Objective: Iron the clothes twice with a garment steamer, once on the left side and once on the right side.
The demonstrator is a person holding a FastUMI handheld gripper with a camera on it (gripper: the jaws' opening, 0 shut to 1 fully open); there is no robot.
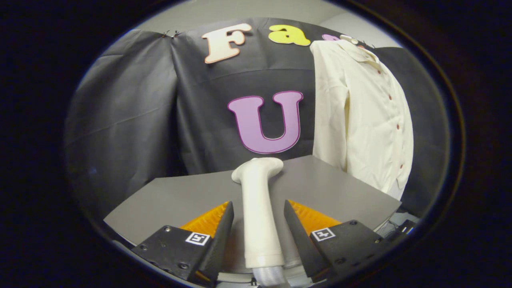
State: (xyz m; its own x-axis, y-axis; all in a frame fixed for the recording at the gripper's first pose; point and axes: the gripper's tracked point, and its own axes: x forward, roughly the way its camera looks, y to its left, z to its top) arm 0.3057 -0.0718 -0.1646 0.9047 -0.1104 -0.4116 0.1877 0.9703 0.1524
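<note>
Both claw (259, 212) fingers flank steamer (258, 208), untouching.

**Count: one steamer, one shirt, one table**

1 gripper (259, 214), 2 fingers, spread apart with a gap on each side of the handle, so not clamped. 1 garment steamer (258, 208) lying between the fingers, head just beyond the tips. 1 cream shirt (364, 116) hanging beyond the fingers, off to the right; 5 dark buttons visible on it. 1 grey table (188, 196) under everything.
</note>
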